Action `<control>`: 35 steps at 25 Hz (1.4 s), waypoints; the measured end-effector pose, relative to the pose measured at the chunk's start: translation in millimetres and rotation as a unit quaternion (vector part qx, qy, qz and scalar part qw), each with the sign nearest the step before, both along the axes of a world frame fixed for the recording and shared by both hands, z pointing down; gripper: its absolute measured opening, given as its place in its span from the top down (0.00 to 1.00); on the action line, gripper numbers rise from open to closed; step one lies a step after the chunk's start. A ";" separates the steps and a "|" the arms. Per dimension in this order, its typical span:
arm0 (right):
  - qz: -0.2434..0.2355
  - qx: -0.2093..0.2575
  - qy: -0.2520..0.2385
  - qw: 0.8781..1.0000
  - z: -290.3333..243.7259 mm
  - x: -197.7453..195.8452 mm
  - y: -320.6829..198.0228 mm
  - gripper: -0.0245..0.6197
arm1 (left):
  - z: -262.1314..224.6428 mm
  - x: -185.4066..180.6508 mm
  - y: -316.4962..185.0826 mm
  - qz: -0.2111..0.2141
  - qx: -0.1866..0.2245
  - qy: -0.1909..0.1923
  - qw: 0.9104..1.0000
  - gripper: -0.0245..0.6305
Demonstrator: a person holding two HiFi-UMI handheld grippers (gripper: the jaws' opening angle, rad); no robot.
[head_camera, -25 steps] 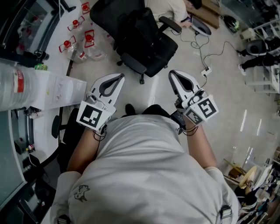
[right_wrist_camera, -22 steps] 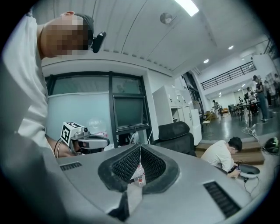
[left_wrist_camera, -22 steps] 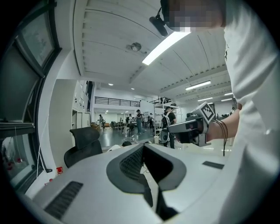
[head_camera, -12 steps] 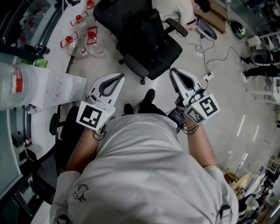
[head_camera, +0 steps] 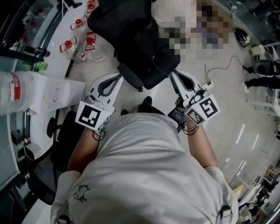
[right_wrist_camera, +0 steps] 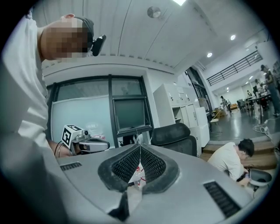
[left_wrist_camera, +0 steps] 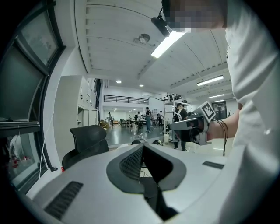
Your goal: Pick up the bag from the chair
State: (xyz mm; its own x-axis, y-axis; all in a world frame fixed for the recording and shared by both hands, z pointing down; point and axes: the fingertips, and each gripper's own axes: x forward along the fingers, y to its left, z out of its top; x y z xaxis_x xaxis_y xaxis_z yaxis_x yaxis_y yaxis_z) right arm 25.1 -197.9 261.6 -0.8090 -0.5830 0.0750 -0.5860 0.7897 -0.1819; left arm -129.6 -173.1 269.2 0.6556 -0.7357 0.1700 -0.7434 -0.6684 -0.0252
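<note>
The bag (head_camera: 148,38) appeared as a dark upright shape on the seat of the black chair (head_camera: 131,72), at the far centre of the head view. It was black on black, so its outline and any handle or strap could not be made out.

The near edge of the seat lay between the tips of the two claws. The left claw (head_camera: 119,76) was at the seat's left corner and the right claw (head_camera: 173,72) at its right. Whether either touched the chair could not be told.

Both claws were closed, pads together, with nothing between them. Their own views showed this too.

The step in hand seemed to be the approach, with no grasp begun. To do it well, one claw should probably open wide before it reached the bag, not at the last moment. It should then go for the top of the bag, where a handle is likely, and not for the smooth side.

An office chair of this kind may roll or turn if pushed, so the other claw could steady the seat edge, or the reach should come from above.

A person in a white shirt (head_camera: 168,11) was low on the floor just beyond the chair, so the reach should stay short. Left of the chair stood clear bottles with red caps (head_camera: 89,37), and nearer on the left the white worktop (head_camera: 57,92), both well apart from the bag.
</note>
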 end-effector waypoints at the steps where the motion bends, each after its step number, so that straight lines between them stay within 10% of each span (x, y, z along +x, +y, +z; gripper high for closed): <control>1: -0.004 0.002 -0.001 1.000 -0.7 5.7 -6.6 0.91 | -0.6 5.8 -6.8 -0.004 0.001 -0.002 1.000 0.95; 17: -0.050 -0.012 -0.008 0.999 6.2 51.6 -80.2 0.91 | 4.5 65.6 -83.6 -0.028 0.003 -0.004 1.000 0.95; 35: -0.062 -0.084 -0.004 0.995 49.6 5.4 -150.9 0.91 | 26.9 44.2 -159.0 -0.007 -0.029 0.002 1.000 0.95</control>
